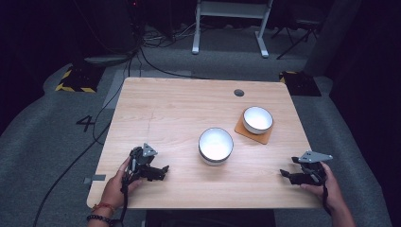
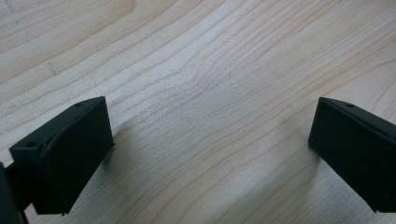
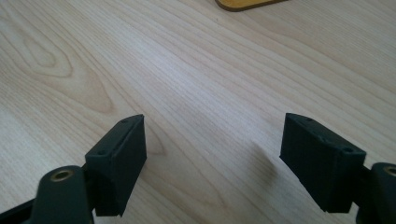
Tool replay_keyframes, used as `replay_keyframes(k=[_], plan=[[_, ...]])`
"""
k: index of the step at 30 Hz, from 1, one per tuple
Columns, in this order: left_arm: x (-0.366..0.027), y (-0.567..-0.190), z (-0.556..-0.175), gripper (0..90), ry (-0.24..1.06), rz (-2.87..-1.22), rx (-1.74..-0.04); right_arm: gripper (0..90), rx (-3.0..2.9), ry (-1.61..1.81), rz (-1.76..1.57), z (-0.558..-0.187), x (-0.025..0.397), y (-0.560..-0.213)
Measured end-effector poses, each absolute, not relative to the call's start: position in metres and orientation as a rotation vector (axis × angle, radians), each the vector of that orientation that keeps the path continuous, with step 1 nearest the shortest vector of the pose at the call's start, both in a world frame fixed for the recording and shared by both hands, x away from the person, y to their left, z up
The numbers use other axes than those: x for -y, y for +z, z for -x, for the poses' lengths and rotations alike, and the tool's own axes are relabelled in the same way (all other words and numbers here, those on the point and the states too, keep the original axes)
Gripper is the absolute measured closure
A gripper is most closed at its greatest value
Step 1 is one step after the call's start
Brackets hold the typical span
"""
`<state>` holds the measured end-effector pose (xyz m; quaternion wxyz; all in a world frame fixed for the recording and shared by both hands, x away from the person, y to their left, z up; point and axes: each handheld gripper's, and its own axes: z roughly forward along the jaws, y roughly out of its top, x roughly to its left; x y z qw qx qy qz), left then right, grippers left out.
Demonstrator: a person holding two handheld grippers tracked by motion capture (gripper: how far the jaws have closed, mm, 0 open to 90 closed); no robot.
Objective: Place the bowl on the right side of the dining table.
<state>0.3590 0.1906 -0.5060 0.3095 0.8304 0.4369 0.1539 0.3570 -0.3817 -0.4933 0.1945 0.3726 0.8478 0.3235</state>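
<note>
Bowls are the nearest things to the grippers: 1 white bowl with a dark rim (image 1: 215, 145) stands on the bare wood near the middle of the worktop (image 1: 170, 109), and a 2nd white bowl (image 1: 257, 119) sits on an orange-brown coaster (image 1: 254, 135) farther back and to the right, close to the 1st but apart from it. The left hand-held gripper (image 1: 161, 171) rests low at the near left of the worktop, pointing right toward the 1st bowl; in the left gripper view its 2 jaws stand wide apart with bare wood between them. The right hand-held gripper (image 1: 285, 174) lies at the near right, pointing left, its jaws likewise spread wide and holding nothing. An edge of the coaster (image 3: 243, 4) shows at the top of the right gripper view.
</note>
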Motion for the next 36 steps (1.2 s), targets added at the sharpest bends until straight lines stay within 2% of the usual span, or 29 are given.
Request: replay_keyframes(k=[15,36], plan=[[-0.191,-0.506,-0.359,0.0,0.406,-2.194,-1.155,19.8,-2.321,1.004,-1.123,-0.35,0.403,-0.504],[-0.191,-0.506,-0.359,0.0,0.405,-2.193,-1.154,19.2,-2.31,1.018,-1.132,-0.349,0.403,-0.505]])
